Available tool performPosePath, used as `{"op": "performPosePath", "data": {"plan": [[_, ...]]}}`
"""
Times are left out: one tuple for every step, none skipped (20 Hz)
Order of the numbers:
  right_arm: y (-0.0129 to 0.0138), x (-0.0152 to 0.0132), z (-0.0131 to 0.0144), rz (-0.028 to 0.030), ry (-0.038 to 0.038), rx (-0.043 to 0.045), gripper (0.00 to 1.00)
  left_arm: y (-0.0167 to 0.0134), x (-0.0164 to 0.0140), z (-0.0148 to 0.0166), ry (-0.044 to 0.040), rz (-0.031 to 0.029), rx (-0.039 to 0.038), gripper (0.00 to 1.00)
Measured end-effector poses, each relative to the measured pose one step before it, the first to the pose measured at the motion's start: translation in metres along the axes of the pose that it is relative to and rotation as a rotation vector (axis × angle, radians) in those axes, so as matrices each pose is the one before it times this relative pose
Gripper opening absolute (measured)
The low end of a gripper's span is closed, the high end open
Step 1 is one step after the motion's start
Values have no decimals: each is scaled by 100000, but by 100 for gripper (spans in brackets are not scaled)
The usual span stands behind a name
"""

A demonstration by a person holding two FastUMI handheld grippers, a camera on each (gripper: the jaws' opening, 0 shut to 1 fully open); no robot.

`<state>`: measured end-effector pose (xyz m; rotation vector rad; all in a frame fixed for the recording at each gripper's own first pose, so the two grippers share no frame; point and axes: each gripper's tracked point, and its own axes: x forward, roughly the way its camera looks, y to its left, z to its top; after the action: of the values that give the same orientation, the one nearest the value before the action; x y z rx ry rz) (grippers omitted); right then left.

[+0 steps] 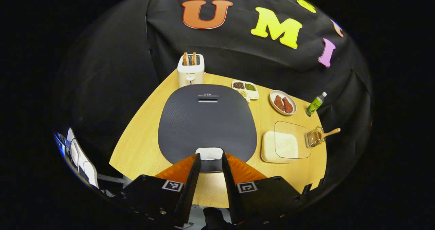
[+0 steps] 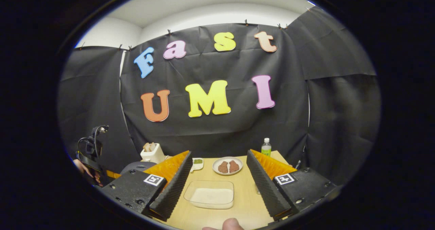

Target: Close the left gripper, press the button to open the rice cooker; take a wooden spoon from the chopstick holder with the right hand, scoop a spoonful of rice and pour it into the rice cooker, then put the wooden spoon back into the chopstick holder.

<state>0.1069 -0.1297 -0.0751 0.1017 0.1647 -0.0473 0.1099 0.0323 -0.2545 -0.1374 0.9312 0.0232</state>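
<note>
The rice cooker (image 1: 207, 121), with a flat dark grey lid, stands mid-table in the left gripper view; its white button (image 1: 209, 153) is at the near edge. My left gripper (image 1: 210, 157) hovers just in front of that button, fingers parallel and a narrow gap apart, nothing between them. To the right are a clear box of rice (image 1: 304, 128) and a wire chopstick holder (image 1: 313, 138) with the wooden spoon (image 1: 329, 133) lying in it. My right gripper (image 2: 219, 153) is wide open above the rice box (image 2: 190, 189), holding nothing.
A white toaster (image 1: 191, 70) with bread stands behind the cooker. A divided dish (image 1: 255, 94), a plate (image 1: 273, 97) with meat and a green bottle (image 1: 316, 104) line the back right. A hand holds the left gripper (image 2: 89, 155) at the far left of the right gripper view.
</note>
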Motion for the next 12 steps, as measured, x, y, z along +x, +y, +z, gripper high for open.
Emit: {"op": "performPosePath", "data": {"plan": [[-108, 190, -85, -173, 292, 127, 100, 273, 96, 23, 464, 1763, -2329, 44], [-169, 174, 56, -335, -101, 66, 100, -407, 819, -305, 2558, -2484, -2074, 25], [-120, 211, -51, -385, 0, 97, 100, -511, 358, -99, 1727, -2438, -856, 7], [-90, 147, 2, -205, 139, 227, 100, -239, 392, -255, 1328, -1829, -740, 2], [-78, 194, -137, -207, 72, 307, 100, -98, 332, -211, 1846, -1363, -389, 2], [-73, 174, 26, -252, 169, 226, 100, 552, 431, -436, -138, 17, -331, 2], [-123, 186, -91, -223, 163, 4, 100, -102, 134, 649, 1871, -633, -756, 0], [-84, 118, 16, -324, 178, 33, 100, -156, 343, -676, 2087, -746, -178, 0], [-107, 134, -99, -286, 73, 138, 100, -87, -13, 538, -1733, -383, 105, 0], [11, 149, -54, -169, 82, 290, 100, 542, 30, 31, 328, 1351, 788, 0], [86, 186, -218, 125, 517, 81, 100, 22, 182, 56, -61, -133, -439, 0], [86, 150, -200, 168, 701, -166, 100, -107, -34, -68, 691, 330, -472, 0]]}}
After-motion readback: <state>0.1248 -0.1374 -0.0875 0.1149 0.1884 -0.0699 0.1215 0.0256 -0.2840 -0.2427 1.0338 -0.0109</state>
